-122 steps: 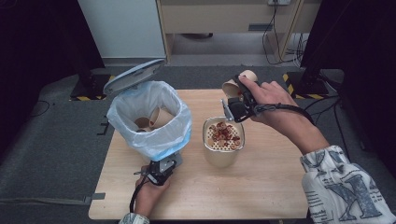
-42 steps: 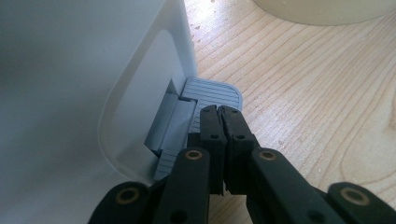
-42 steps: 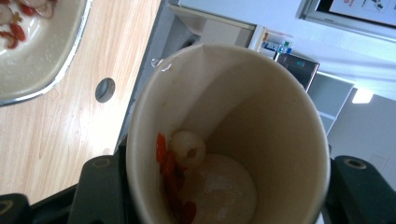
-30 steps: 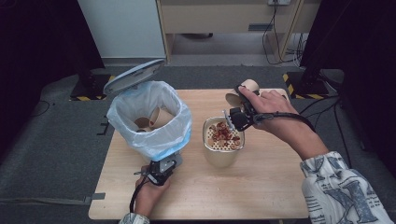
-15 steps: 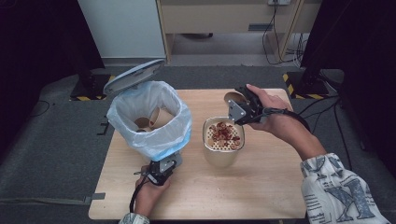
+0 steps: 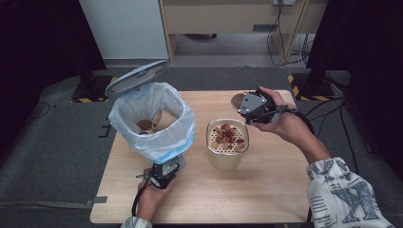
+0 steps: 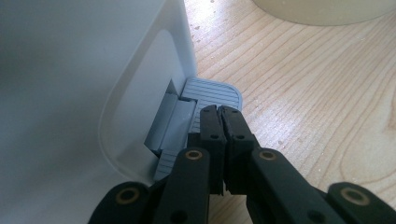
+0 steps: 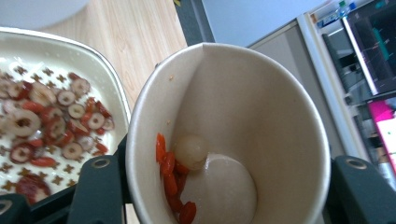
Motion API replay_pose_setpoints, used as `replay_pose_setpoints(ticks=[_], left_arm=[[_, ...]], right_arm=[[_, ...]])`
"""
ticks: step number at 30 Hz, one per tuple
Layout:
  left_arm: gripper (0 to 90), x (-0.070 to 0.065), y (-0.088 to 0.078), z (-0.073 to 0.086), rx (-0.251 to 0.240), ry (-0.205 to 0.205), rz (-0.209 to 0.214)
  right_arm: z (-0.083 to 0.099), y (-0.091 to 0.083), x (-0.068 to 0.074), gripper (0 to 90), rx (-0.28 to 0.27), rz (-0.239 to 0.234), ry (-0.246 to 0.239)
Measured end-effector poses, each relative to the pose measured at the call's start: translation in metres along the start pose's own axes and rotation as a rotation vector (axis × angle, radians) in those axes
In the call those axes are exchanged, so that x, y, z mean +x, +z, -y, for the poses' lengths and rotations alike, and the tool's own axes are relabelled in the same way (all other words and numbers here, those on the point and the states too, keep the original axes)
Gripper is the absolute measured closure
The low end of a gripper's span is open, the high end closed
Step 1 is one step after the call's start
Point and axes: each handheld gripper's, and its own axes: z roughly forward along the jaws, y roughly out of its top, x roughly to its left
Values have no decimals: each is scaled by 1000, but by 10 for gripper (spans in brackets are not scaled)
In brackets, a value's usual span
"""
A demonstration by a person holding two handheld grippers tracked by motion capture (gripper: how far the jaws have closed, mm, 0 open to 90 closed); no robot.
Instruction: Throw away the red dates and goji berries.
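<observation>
Wooden table [image 6: 266, 190] on grey carpet floor [image 6: 57, 156]; white cabinet [image 6: 126, 28], wooden desk [image 6: 228, 14] behind.

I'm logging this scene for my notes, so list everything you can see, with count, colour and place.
Table: one, light wood, centre of the high view.
Pedal bin: one, white, blue-tinted liner, lid up, table's left; paper cups inside.
Pedal: one, grey, at the bin's foot.
Strainer pot: one, cream, mid-table, holding red and pale dried pieces.
Paper cup: one, beige, tilted, beside the pot; red berries and a pale round fruit inside.
Cabinet: one, white, behind the table.
Left gripper: black, jaws shut, tips on the pedal.
Right gripper: black, shut on the paper cup.
Sleeve: one, white patterned, lower right.
</observation>
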Motion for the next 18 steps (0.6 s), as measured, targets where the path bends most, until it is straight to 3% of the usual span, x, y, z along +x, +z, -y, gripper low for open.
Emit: replay_pose_setpoints(ticks=[1, 14, 17, 18], left_arm=[[875, -2, -1, 0, 2, -30, -15], [875, -2, 0, 1, -1, -26, -11], [875, -2, 0, 1, -2, -23, -9], [875, -2, 0, 1, -2, -23, -9]], right_arm=[[1, 0, -1, 386, -1, -5, 10], [11, -8, -8, 385, -19, -15, 83], [19, -12, -14, 380, -27, -18, 146], [19, -12, -14, 380, -27, -18, 146]])
